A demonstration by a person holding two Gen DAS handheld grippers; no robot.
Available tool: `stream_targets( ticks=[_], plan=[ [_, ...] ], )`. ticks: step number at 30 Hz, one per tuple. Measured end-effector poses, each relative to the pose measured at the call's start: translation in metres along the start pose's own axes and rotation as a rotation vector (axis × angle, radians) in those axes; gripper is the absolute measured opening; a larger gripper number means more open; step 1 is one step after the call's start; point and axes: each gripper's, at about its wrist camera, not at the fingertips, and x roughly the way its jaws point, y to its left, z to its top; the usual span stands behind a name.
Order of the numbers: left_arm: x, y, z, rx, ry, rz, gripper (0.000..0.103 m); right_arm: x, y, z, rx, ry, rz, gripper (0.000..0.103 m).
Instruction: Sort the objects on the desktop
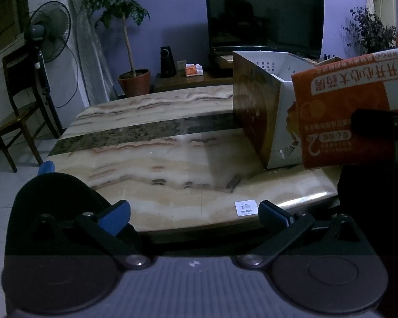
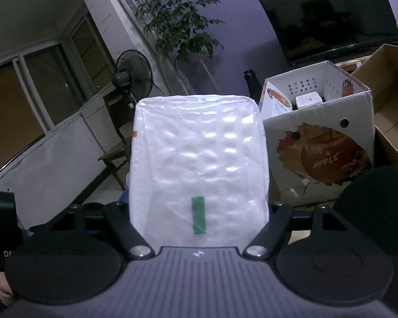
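An orange-and-white tissue pack (image 1: 342, 106) hangs in the air at the right of the left wrist view, just in front of the apple box (image 1: 254, 111). A dark finger (image 1: 376, 124) of my right gripper presses on its side. In the right wrist view the pack's white plastic face (image 2: 199, 153) fills the middle. My right gripper (image 2: 199, 209) is shut wide on it, fingertips hidden behind it. The apple box (image 2: 318, 148) stands open-topped just right of the pack, with a small white box (image 2: 309, 100) inside. My left gripper (image 1: 193, 216) is open and holds nothing, at the marble table's near edge.
The marble tea table (image 1: 151, 159) carries a small white label (image 1: 246, 208) near its front edge. A brown cardboard box (image 2: 392, 111) stands open to the right of the apple box. Beyond the table are a fan (image 1: 49, 37), a wooden chair (image 1: 16, 100), a potted plant (image 1: 134, 79) and a TV (image 1: 262, 16).
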Motion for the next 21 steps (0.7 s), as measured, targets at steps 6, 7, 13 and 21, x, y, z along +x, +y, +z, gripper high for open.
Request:
stream_targets(
  ticks=[6,7,13,21],
  plan=[
    [0.0020,-0.0011,0.0001,0.003,0.003,0.003,0.102,0.0009,0.0003,-0.0006,-0.002,0.000,0.002,0.077],
    [0.0021,-0.0013,0.0001,0.004,0.004,0.003,0.102,0.0012,0.0001,-0.0006,-0.002,0.001,0.003,0.077],
    [0.0031,-0.0014,0.0000,0.006,0.007,0.006,0.102,0.0019,0.0010,-0.0015,-0.009,0.006,0.008,0.077],
    [0.0046,-0.0018,-0.0005,0.012,0.011,0.010,0.102,0.0029,0.0012,-0.0009,-0.011,0.010,0.011,0.077]
  ],
)
